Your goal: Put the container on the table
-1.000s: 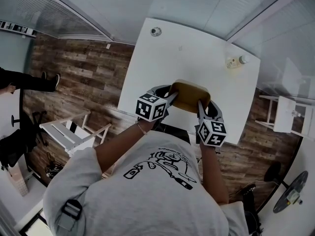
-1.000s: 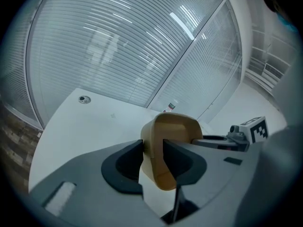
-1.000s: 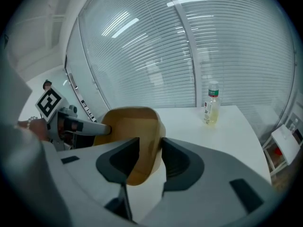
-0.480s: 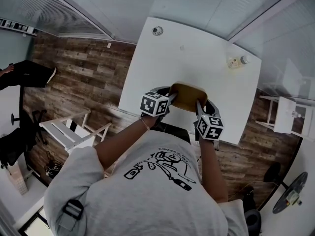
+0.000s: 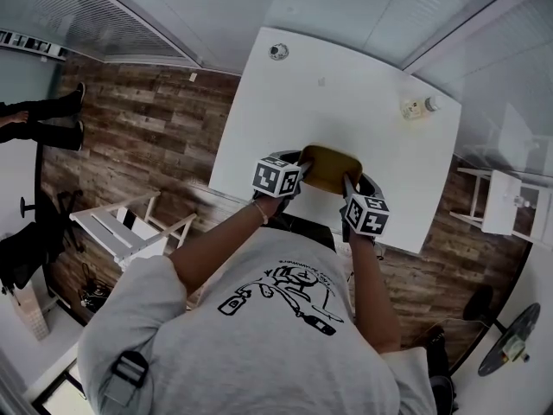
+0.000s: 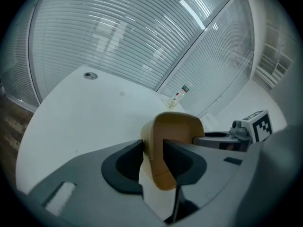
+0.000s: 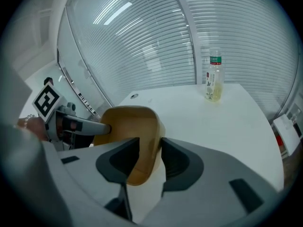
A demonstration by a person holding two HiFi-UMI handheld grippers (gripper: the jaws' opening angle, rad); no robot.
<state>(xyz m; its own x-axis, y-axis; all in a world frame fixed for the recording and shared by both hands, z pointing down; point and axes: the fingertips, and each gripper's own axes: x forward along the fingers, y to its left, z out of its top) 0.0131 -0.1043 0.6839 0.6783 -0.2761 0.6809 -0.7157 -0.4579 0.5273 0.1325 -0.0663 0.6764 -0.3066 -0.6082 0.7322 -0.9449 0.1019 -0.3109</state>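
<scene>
Left tool [image 6: 152, 145] and right tool [image 7: 150, 143] pinch opposite walls of the empty container [image 5: 331, 167].

dark wood-plank floor [image 5: 147, 128], slatted blinds [image 5: 363, 7] along glass walls, what may be a white folding rack [image 5: 121, 232] on the floor.

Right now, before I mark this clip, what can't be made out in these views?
- Whether the container touches the table: its own body hides its underside in every view.
- Container's near corners, head view: covered by the left tongs and right tongs.
- Bottle label print, right gripper view: too small.
- Round fitting at table's corner, head view: too small to identify.
</scene>
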